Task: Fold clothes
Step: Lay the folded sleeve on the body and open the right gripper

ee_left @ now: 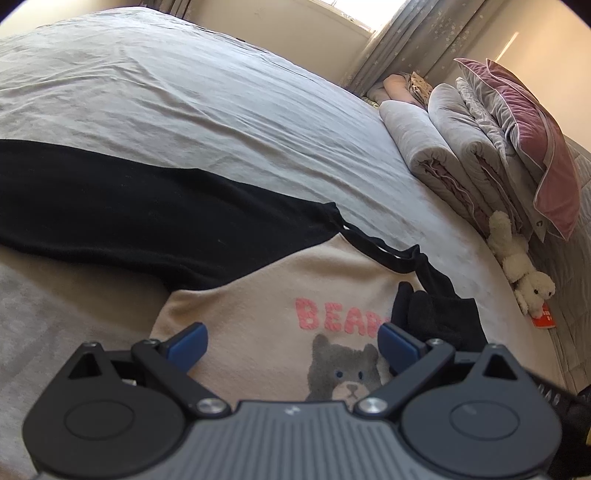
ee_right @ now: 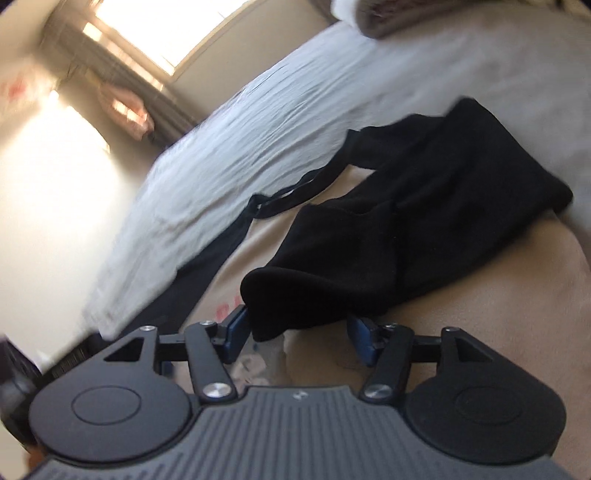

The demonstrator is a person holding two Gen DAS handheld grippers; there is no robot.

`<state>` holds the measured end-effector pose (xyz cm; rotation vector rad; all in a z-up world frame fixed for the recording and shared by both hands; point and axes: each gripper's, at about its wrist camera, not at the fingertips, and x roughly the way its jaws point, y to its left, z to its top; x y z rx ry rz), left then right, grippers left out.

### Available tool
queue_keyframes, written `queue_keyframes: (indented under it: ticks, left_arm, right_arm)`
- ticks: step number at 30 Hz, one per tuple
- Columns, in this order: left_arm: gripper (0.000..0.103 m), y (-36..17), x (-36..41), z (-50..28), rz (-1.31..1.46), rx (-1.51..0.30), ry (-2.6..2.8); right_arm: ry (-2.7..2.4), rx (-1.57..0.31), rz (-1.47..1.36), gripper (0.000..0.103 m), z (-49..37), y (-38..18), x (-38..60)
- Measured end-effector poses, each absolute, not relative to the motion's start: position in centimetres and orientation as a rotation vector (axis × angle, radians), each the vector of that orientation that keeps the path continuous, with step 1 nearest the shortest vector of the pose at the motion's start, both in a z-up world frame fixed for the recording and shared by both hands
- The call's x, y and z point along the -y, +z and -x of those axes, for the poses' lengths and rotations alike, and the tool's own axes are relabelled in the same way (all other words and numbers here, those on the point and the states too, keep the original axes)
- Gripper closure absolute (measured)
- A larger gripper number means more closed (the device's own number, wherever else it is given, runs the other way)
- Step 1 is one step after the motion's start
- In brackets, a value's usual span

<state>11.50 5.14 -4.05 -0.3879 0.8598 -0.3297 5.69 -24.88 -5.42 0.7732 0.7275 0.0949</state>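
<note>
Hovering, left gripper [ee_left: 291, 345]: it hangs low over the front of the shirt, blue-padded jaws spread wide with nothing between them, pointing down at the printed chest.
Right gripper [ee_right: 299, 334]: blue-padded jaws stand apart around the near end of the folded-in black sleeve; the pads do not press the cloth, though the left pad sits just beside its edge. This view is blurred.
Shirt [ee_left: 258, 314]: a cream sweatshirt with black raglan sleeves lies flat, face up, on the near part of the bed.
Print [ee_left: 343, 354]: pink letters above a grey bear's face, in the middle of the chest, partly hidden behind the left gripper's right finger.
Folded sleeve [ee_right: 406, 229]: the black right sleeve is laid across the cream front in a bunched heap, its cuff end nearest the right gripper.
Other sleeve [ee_left: 129, 206]: the black left sleeve stretches flat away to the left across the bed.
Neckline [ee_left: 373, 245]: a thin black collar band, on the far side of the print.
Bed [ee_left: 184, 92]: a pale grey wrinkled sheet runs far beyond the shirt.
Soft toy [ee_left: 521, 266]: a white plush animal lies at the right edge of the bed.
Bedding stack [ee_left: 461, 147]: grey folded quilts with a pink velvet pillow [ee_left: 535, 136] leaning on them, far right.
Curtain [ee_left: 413, 33]: grey, beside a bright window, farthest back.
</note>
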Motion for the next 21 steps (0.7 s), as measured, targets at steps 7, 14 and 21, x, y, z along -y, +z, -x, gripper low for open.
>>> queue_keyframes:
  ticks: [7, 14, 21]
  left_arm:
    - [0.008, -4.2, -5.3, -11.6, 0.424, -0.856, -0.353]
    - [0.009, -4.8, -6.0, -12.0, 0.509, -0.868, -0.396]
    - [0.009, -5.2, -6.8, -12.4, 0.598, -0.886, -0.412]
  right_arm:
    - [0.051, -0.662, -1.094, 0.041, -5.1, -7.1, 26.9]
    - [0.033, -0.573, -1.205, 0.041, -4.7, -6.9, 26.9]
    - [0.050, -0.544, -1.272, 0.041, -4.6, -6.5, 27.1]
